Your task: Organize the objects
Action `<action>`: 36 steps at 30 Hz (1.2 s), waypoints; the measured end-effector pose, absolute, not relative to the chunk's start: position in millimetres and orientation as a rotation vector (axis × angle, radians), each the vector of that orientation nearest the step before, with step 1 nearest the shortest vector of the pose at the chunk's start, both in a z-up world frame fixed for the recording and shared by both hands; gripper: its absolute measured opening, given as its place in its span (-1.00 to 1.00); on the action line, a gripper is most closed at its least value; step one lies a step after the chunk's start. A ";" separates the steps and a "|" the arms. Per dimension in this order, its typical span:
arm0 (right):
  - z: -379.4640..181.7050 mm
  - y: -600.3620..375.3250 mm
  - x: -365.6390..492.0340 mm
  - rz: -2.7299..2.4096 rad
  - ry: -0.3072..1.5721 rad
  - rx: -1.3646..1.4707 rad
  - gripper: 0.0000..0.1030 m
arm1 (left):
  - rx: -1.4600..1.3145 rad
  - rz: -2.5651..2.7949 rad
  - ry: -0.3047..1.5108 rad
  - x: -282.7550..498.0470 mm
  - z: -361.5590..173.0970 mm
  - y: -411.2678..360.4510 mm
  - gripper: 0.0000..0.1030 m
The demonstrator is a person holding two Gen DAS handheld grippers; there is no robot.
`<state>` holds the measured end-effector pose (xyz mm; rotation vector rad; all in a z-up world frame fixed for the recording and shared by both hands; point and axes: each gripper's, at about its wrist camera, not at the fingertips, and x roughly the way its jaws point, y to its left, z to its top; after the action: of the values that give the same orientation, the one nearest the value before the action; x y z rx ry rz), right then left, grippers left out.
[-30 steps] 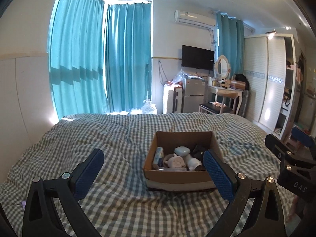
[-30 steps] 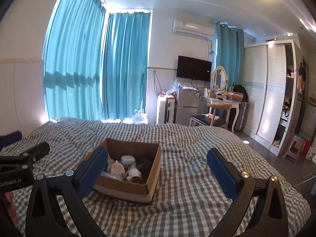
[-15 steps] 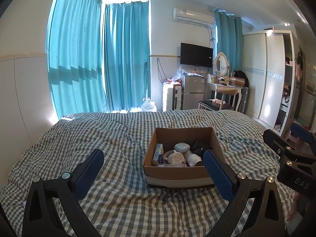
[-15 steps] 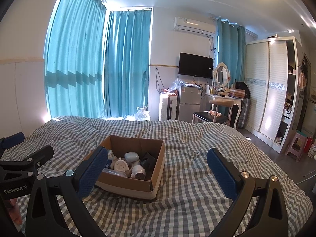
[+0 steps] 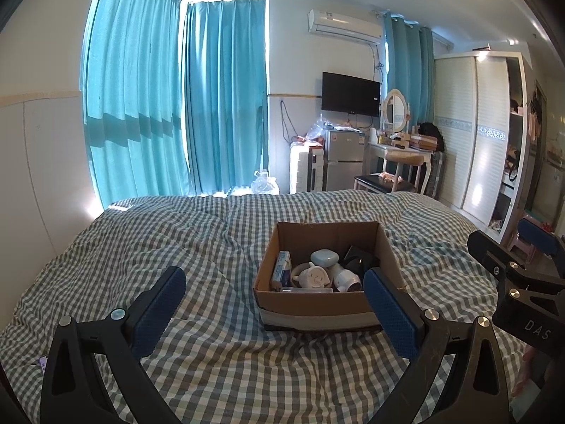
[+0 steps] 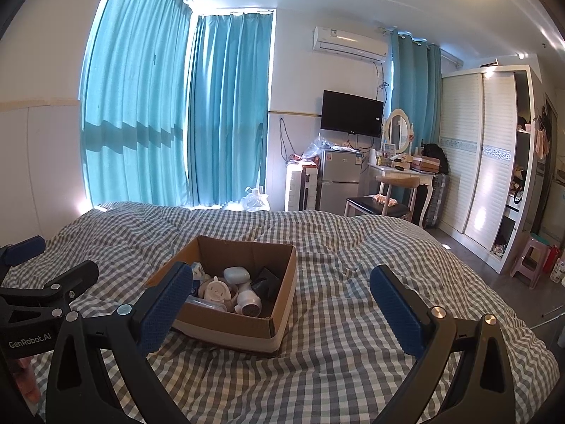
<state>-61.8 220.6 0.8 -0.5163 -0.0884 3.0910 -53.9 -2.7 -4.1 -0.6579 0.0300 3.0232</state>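
1. Open brown cardboard box [image 5: 326, 304] sits mid-bed on grey-and-white checked quilt [image 5: 212, 247]; holds pale-blue rounded case [image 5: 324, 257], white round-faced gadget [image 5: 314, 277], black item, blue-white packet; nothing loose on quilt that I can see.
2. My left gripper [image 5: 273, 304]: jaws wide apart, empty; box ahead, slightly right of centre, right pad overlapping its near corner in view.
3. My right gripper [image 6: 280, 304]: jaws apart, empty; box ahead-left, behind left pad.
4. Judgement: both approx. equally near; box's long axis unclear; contents reached from above, w/ downward tilt.
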 end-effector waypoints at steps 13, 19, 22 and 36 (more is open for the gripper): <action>-0.8 218.6 -63.0 3.094 -0.090 -0.525 0.96 | -0.672 3.019 0.016 -55.7 -4.1 -4.6 1.00; -0.3 218.4 -64.0 3.094 -0.086 -0.531 0.96 | -0.676 3.016 0.013 -56.3 -3.7 -5.1 1.00; -0.3 217.8 -64.0 3.094 -0.089 -0.534 0.96 | -0.678 3.016 0.010 -56.6 -3.5 -5.5 1.00; -2.8 215.7 -65.0 3.088 -0.093 -0.545 0.96 | -0.695 3.009 0.015 -57.2 -5.1 -6.1 1.00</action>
<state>-65.0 215.7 -2.8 -0.5449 -0.0928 3.0883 -57.2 -6.1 -5.1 -0.6948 0.0146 3.0089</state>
